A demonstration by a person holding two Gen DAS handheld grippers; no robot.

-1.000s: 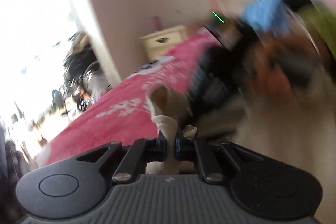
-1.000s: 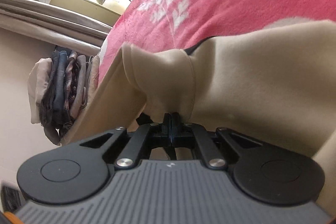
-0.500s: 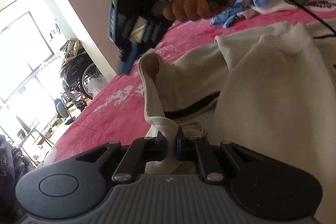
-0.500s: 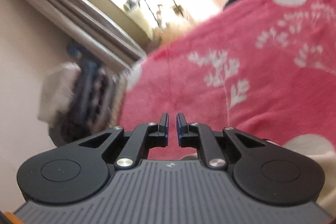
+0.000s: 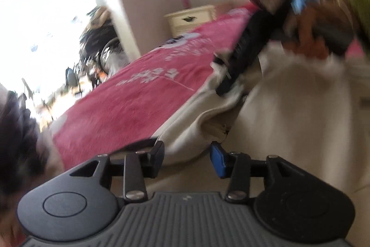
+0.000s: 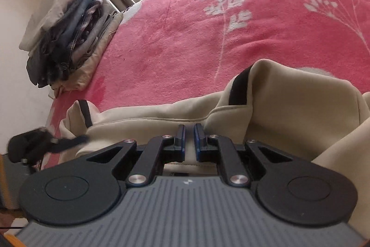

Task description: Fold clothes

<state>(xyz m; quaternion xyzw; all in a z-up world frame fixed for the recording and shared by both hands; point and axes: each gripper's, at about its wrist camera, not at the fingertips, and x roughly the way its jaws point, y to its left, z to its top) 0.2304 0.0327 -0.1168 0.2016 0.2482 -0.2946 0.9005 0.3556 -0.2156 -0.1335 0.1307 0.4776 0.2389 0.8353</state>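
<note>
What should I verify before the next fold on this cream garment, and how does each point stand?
1. Left gripper free of cloth: ok, fingers wide apart, nothing between them.
2. Right gripper on the cream garment: cannot tell; narrow gap, cloth behind it.
3. Garment lying flat: not ok, bunched with raised folds.
4. Bare pink blanket ahead for the fold: ok.
5. Folded pile clear of the garment: ok, apart at the bed edge.
6. Left view sharp: not ok, blurred.
</note>
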